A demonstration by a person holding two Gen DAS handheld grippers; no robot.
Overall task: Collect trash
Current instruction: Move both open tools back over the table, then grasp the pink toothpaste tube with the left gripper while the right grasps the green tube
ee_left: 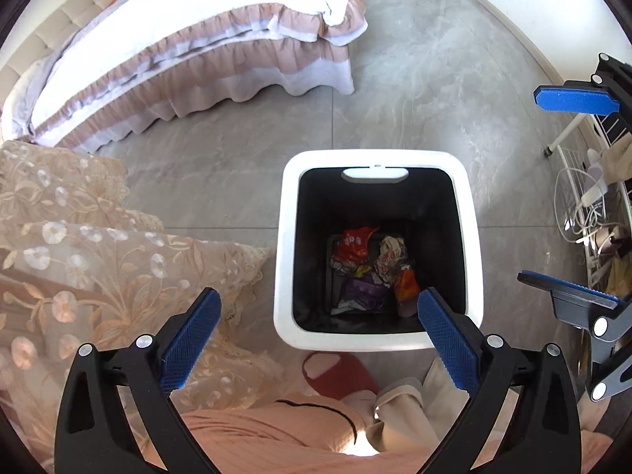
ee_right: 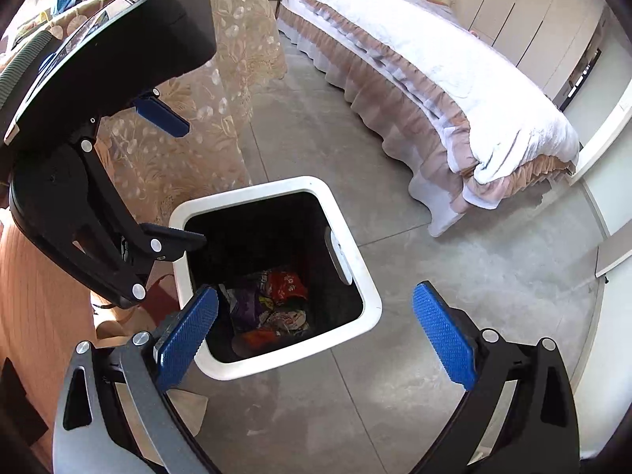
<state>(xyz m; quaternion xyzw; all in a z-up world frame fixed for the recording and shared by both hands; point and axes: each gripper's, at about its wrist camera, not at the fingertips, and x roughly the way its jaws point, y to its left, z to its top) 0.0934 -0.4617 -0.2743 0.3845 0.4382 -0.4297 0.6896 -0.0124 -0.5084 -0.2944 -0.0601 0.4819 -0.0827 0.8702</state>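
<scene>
Trash [ee_left: 369, 266], a heap of crumpled wrappers, lies at the bottom of the white bin [ee_left: 282, 237], which stands upright on the floor with its mouth facing up. The heap shows no clear long axis. Left gripper [ee_left: 319, 326] hovers over the bin's near rim, right gripper [ee_right: 316, 333] just beside the bin; both jaws are released and hold nothing. Risk, as judged: a gripper lowered carelessly could strike the rim and tip the bin, spilling wrappers toward the slipper [ee_left: 335, 373] beside it

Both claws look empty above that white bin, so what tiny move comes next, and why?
Probably lift the left gripper away from the white square bin. Its fingers stand wide apart holding nothing, as do the right gripper's, and the crumpled snack wrappers already lie at the bottom.
</scene>
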